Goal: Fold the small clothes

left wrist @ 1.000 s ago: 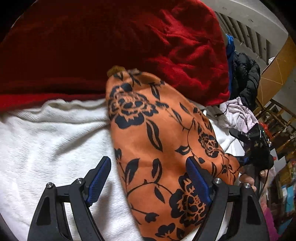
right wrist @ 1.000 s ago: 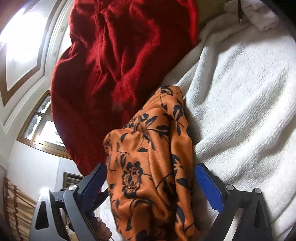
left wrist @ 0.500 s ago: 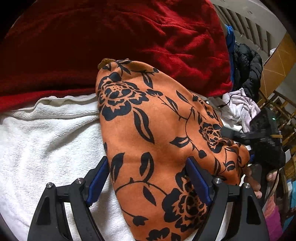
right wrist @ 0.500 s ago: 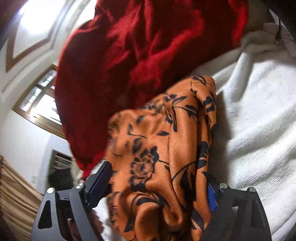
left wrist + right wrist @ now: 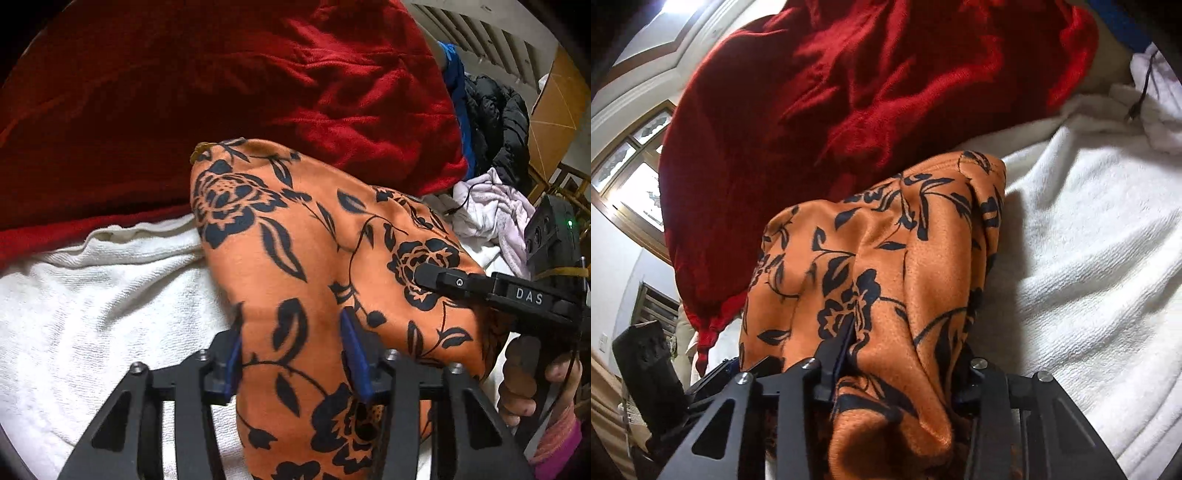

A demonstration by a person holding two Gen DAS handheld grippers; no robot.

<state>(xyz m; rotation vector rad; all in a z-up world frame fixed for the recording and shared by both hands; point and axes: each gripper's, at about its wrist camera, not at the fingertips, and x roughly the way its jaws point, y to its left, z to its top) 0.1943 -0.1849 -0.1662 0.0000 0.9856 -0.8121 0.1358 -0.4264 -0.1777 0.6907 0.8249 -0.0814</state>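
Note:
An orange garment with black flowers lies bunched on a white towel. My left gripper is shut on its near edge, blue pads pressed into the cloth. The right gripper shows at the right of the left wrist view, its black finger laid across the garment. In the right wrist view the same garment fills the middle and my right gripper is shut on a thick fold of it. The garment's far corner rests by the red blanket.
A red plush blanket lies behind the garment, also in the right wrist view. A black jacket and pale lilac cloth are piled at the right. The white towel spreads to the right. A window is at far left.
Both grippers were open around the garment one second ago. Both have closed on the cloth, and the right gripper has come in over the garment.

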